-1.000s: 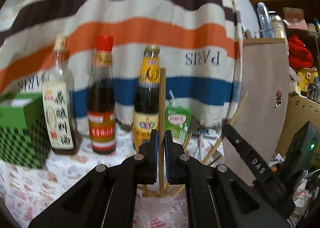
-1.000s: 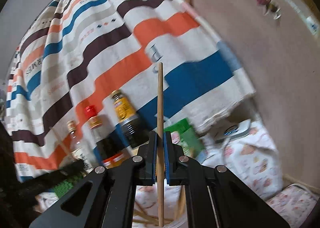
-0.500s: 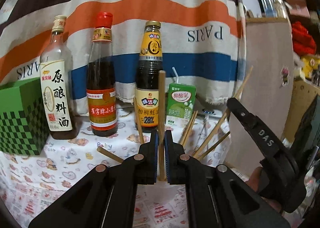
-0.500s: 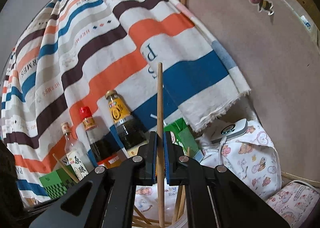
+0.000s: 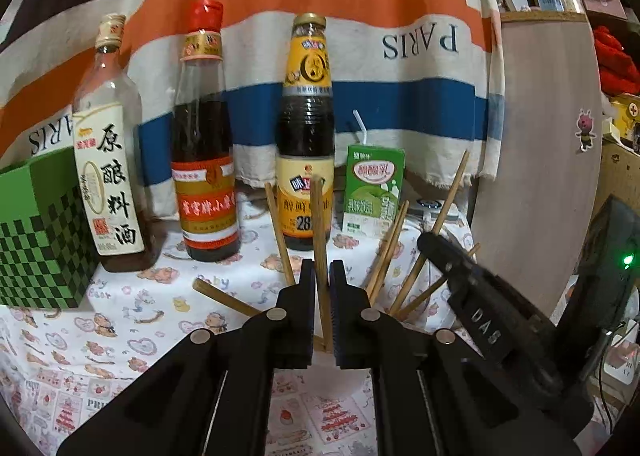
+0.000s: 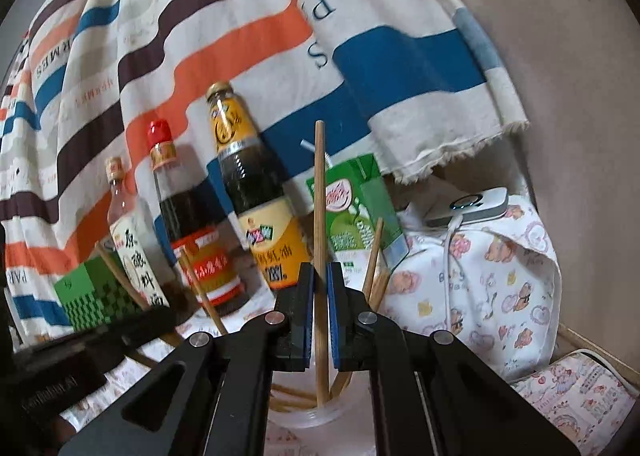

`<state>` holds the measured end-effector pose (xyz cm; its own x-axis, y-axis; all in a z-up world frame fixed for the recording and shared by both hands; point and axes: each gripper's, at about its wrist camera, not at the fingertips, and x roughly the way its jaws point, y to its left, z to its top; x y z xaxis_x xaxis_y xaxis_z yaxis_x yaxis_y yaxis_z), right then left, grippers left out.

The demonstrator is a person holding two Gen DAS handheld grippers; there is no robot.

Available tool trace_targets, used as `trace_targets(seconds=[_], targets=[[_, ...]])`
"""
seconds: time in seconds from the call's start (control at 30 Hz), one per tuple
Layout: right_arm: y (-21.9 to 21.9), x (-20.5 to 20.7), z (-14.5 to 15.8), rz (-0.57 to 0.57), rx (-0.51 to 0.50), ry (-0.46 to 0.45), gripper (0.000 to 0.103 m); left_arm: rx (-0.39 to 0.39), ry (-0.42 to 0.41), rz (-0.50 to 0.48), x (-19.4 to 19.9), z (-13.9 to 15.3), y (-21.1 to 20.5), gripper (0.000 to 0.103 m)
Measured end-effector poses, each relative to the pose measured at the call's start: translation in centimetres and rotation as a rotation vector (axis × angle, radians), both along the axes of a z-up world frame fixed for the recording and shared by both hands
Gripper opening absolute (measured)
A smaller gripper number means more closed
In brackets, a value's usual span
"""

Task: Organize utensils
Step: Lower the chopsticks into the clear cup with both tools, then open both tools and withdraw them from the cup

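Wooden chopsticks: each tongs is clamped tight on 1, the left tongs (image 5: 323, 320) on a chopstick (image 5: 319, 223) and the right tongs (image 6: 320, 316) on another chopstick (image 6: 320, 215), upright, its tip inside the clear cup (image 6: 308, 414) below. Insertion seems underway; next, loosen both grips.

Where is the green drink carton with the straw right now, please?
In the left wrist view the green drink carton stands right of centre at the back of the table, just right of the yellow-labelled bottle, in front of the striped cloth.

left wrist: near, faces bottles (image 5: 204, 159) | right wrist: tilted, same bottles (image 6: 192, 215)
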<state>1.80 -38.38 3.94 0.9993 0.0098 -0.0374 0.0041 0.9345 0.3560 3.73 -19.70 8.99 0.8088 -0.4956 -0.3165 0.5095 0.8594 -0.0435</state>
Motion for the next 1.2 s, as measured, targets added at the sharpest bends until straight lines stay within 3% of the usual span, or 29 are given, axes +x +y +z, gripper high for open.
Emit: trace_targets(seconds=[0.13, 0.37, 0.6, 0.83, 0.87, 0.97, 1.07, 1.13, 1.2], targets=[[0.2, 0.2, -0.1, 0.026, -0.014, 0.021, 0.008, -0.026, -0.019, -0.016, -0.7, 0.8, 0.9, 0.011], [1.9, 0.1, -0.1, 0.065, -0.112, 0.043, 0.007, -0.051, -0.093, 0.018, -3.3, 2.8, 3.8, 0.034], [3.5, 0.7, -0.5, 0.119, -0.169, 0.090, 0.007, -0.046, -0.149, 0.117, -5.5, 3.2, 8.3, 0.056], [4.2, 0.7, -0.5, 0.147, -0.176, 0.120, 0.009, -0.017, -0.153, 0.248, -5.7, 1.5, 12.5, 0.074], [4.1, 0.7, -0.5, 0.149, -0.168, 0.124, 0.012, -0.017, -0.145, 0.268, -5.6, 1.1, 13.0, 0.075], [3.8, 0.4, -0.2, 0.154, -0.142, 0.129, 0.048, -0.024, -0.121, 0.316, -5.1, 0.3, 14.6, 0.080], [4.0, -0.5, 0.5, 0.114, -0.164, 0.114, 0.055, -0.008, -0.133, 0.383, -4.9, -0.4, 15.6, 0.080], [4.2, -1.4, 1.2, 0.036, -0.183, 0.114, 0.067, -0.011, -0.133, 0.397, -4.9, -0.8, 16.0, 0.081], [4.0, -2.2, 1.6, -0.013, -0.159, 0.111, 0.078, -0.029, -0.124, 0.411, -4.9, -1.1, 16.5, 0.088]])
